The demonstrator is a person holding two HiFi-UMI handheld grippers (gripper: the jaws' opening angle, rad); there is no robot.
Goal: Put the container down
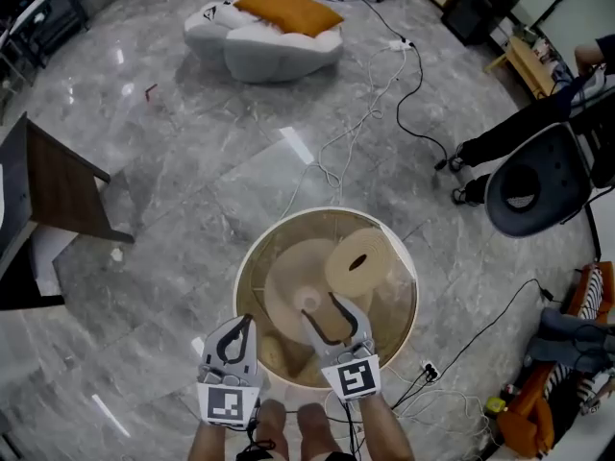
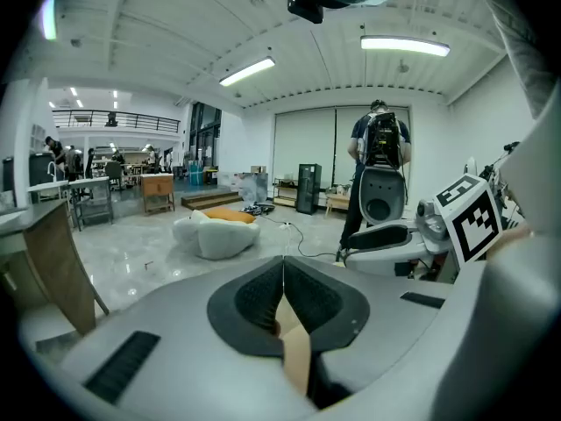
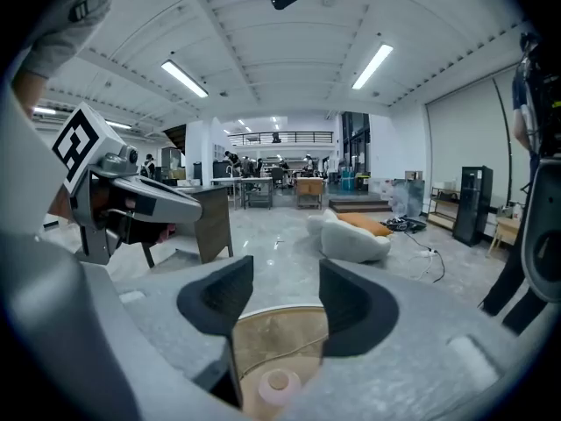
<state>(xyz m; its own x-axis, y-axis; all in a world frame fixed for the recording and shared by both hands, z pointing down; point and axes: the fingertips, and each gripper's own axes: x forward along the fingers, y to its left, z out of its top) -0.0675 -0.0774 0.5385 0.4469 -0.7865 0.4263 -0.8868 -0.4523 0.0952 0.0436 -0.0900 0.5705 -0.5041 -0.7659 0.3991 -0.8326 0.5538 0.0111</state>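
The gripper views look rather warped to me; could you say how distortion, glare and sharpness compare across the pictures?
Left gripper view: strong fisheye, dark corners, ceiling light blown out. Right gripper view: same bending, the container close and soft. Head view: mild bending, white glare streaks on the polished floor.

A grey marble floor (image 1: 192, 161) is lit by ceiling strip lights (image 2: 246, 71) and occupied by a white beanbag (image 1: 259, 46) and a dark wooden table (image 1: 58, 185).
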